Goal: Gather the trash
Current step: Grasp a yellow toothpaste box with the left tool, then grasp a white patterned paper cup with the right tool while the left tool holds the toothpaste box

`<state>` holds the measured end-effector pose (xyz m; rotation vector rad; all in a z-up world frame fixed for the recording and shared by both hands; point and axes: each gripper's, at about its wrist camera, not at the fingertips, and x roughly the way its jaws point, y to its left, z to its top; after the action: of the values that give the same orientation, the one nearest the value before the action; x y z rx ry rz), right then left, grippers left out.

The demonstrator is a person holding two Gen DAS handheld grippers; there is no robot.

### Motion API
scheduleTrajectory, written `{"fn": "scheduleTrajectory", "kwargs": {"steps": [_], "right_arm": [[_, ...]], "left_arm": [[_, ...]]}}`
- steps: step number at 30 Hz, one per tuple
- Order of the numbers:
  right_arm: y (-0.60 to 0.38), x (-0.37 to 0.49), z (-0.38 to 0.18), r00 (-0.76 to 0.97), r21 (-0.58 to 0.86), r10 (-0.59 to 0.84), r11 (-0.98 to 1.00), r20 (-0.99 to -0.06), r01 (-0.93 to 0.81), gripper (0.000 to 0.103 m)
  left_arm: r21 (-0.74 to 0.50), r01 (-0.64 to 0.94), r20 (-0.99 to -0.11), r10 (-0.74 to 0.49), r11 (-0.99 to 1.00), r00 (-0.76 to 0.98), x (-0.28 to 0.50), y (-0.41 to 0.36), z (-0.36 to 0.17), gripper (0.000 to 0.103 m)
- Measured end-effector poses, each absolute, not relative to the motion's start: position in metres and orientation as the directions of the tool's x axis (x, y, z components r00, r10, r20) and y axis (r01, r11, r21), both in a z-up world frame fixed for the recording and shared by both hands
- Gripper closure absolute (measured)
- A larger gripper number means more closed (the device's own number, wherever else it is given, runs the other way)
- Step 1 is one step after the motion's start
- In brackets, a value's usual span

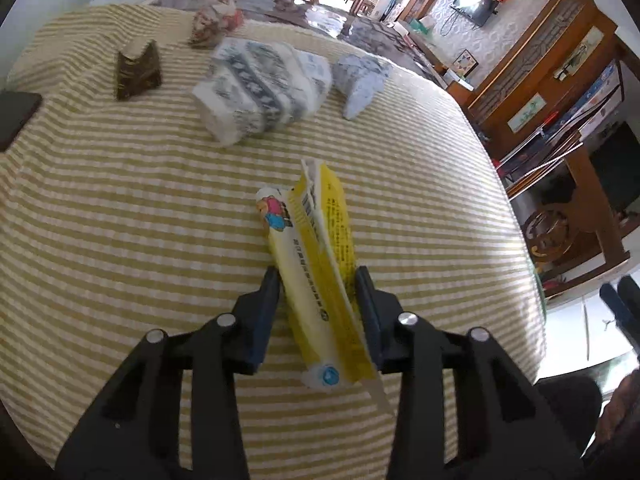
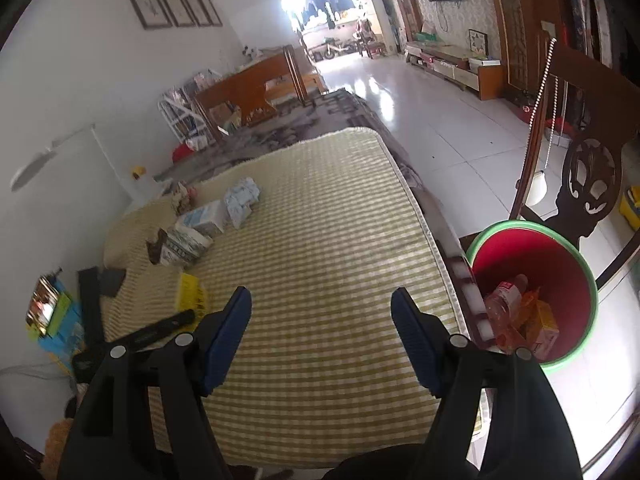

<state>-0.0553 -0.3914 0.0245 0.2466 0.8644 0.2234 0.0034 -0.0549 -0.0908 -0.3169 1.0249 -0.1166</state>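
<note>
Daylight's doing all the work here, pouring in from the far doorway [image 2: 320,4], which is blown out to white. The tiled floor [image 2: 420,120] throws back hard glare. The striped cloth [image 1: 120,200] on the tabletop is evenly lit with only soft shadows. Both views are heavy fisheye, with edges curving into black corners. The white patterned packs [image 1: 260,88] are smeared by motion blur, while the yellow wrapper [image 1: 320,272] up close stays fairly crisp.
</note>
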Motion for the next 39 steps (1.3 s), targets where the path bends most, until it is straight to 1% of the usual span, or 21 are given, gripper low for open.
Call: {"fn": "scheduleTrajectory", "kwargs": {"steps": [6, 8, 10, 14, 20, 25, 32, 39], "right_arm": [[-0.35, -0.034, 0.014, 0.581, 0.297, 0.328, 0.943, -0.744, -0.152, 0.032], [-0.33, -0.021, 0.007, 0.546, 0.339, 0.374, 0.925, -0.749, -0.169, 0.032], [-0.31, -0.007, 0.001, 0.522, 0.383, 0.408, 0.909, -0.749, -0.161, 0.032], [-0.271, 0.015, 0.0, 0.496, 0.438, 0.461, 0.883, -0.736, -0.17, 0.032], [-0.225, 0.038, 0.001, 0.468, 0.437, 0.478, 0.877, -0.744, -0.201, 0.029], [-0.202, 0.053, -0.002, 0.469, 0.445, 0.478, 0.875, -0.742, -0.188, 0.028], [-0.193, 0.056, -0.013, 0.465, 0.436, 0.456, 0.886, -0.759, -0.157, 0.028], [-0.183, 0.074, -0.024, 0.434, 0.421, 0.436, 0.897, -0.789, -0.134, 0.027]], "left_arm": [[-0.259, -0.055, -0.837, -0.195, 0.964, 0.511, -0.016, -0.015, -0.092, 0.065], [-0.264, -0.072, -0.831, -0.189, 0.962, 0.522, -0.021, -0.006, -0.094, 0.064], [-0.295, -0.082, -0.821, -0.209, 0.952, 0.531, -0.022, -0.001, -0.1, 0.062], [-0.284, -0.07, -0.808, -0.199, 0.956, 0.554, -0.024, -0.002, -0.102, 0.062], [-0.305, -0.078, -0.8, -0.21, 0.949, 0.562, -0.023, 0.001, -0.101, 0.061], [-0.332, -0.085, -0.787, -0.227, 0.939, 0.573, -0.023, 0.003, -0.098, 0.06], [-0.378, -0.101, -0.777, -0.256, 0.92, 0.575, -0.026, 0.006, -0.097, 0.059], [-0.401, -0.106, -0.763, -0.267, 0.91, 0.588, -0.028, 0.005, -0.094, 0.055]]}}
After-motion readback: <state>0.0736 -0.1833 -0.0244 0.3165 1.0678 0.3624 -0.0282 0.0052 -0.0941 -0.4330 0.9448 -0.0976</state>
